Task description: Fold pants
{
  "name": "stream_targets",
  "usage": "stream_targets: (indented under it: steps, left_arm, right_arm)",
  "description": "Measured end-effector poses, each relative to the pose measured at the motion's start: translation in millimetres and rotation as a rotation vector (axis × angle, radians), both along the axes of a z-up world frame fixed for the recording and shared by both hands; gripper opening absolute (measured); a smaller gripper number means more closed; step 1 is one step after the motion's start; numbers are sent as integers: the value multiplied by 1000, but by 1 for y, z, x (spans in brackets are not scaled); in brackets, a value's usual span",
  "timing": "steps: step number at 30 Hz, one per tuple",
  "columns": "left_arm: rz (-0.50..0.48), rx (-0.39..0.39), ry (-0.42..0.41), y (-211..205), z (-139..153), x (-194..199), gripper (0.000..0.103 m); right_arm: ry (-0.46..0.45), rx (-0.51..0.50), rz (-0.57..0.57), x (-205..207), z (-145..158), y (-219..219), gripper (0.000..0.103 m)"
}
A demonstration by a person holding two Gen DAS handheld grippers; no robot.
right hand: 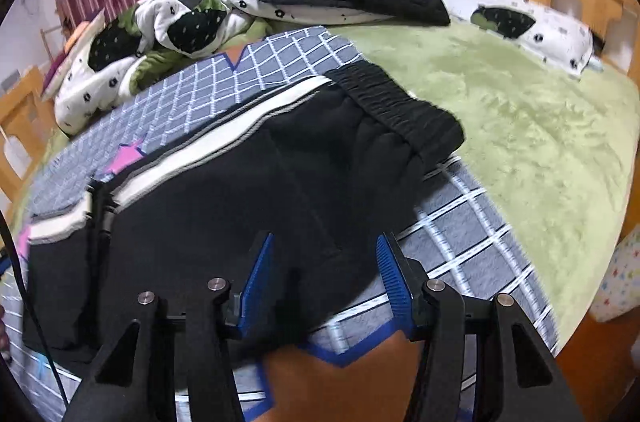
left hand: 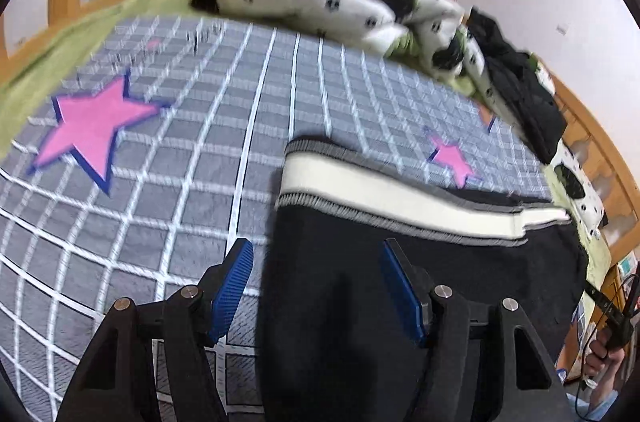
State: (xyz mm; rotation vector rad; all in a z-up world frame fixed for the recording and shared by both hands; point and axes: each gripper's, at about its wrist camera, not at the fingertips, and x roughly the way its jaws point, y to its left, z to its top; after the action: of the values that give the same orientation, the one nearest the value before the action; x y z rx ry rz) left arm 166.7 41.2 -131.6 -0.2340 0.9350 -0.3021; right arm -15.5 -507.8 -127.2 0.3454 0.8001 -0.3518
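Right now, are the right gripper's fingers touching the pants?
Cannot tell. In the right wrist view the right gripper stands open over the pants, black cloth between its fingers, but blur and the steep angle hide any contact or gap.

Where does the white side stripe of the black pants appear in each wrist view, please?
Left wrist: white side stripe crosses centre-right, beyond the fingers.
Right wrist: the stripe runs diagonally at left of centre.
Shared landmark: the small pink star beside the stripe.
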Motion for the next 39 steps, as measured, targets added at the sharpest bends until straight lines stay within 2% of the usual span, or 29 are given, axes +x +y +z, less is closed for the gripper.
stream_targets:
  steps: [2,6,9,11,12,15,19,22,28,31,32,33,34,35,36,38,39]
  left_arm:
    - [-15,-22,38,4,-11,4,63]
    - [-84,-67,149,6,-34,15,61]
    - [-101,-54,118,-2,-36,17,61]
    - [-126,-37,103,-9,-36,14,59]
    - [-141,-23,102,-12,-35,12,54]
    - [-146,3,86,-15,-34,10,53]
    - [-124,-31,101,-9,-34,11,53]
    - [-108,-57,111,-6,-34,12,53]
    - [-105,-96,127,-5,-39,15,60]
    - [-112,-85,125,-9,-39,17,58]
    - [-114,-75,121,-10,-38,17,55]
    - [-118,-59,111,-12,-36,17,35]
    - [-130,-50,109,-14,-35,18,22]
    - [-133,-48,102,-15,-31,19,19]
    - [-124,-58,86,-14,-24,18,10]
    - [-112,-83,58,-13,-12,15,10]
    - [-110,-91,31,-14,-2,12,9]
  right_arm:
    - [-15,-14,20,4,-6,-3,53]
    - [17,69,-2,24,-27,-18,53]
    - [12,38,-18,35,-33,-23,53]
    - [48,7,-19,47,-38,-24,54]
    - [67,-4,-18,52,-38,-22,55]
    - [104,-12,-24,48,-29,-15,55]
    - [102,24,-27,22,-26,-14,55]
    - [116,27,-44,19,-34,-21,56]
    - [52,101,-81,42,-44,-44,56]
    - [14,89,-69,59,-47,-48,63]
    - [12,85,-67,65,-48,-50,62]
    - [8,86,-71,69,-47,-51,60]
    - [6,84,-77,70,-46,-52,45]
    - [-1,74,-83,70,-41,-52,35]
    - [-14,69,-74,69,-34,-50,31]
    - [-81,32,-38,63,-11,-43,23]
    - [-123,5,-27,59,2,-36,22]
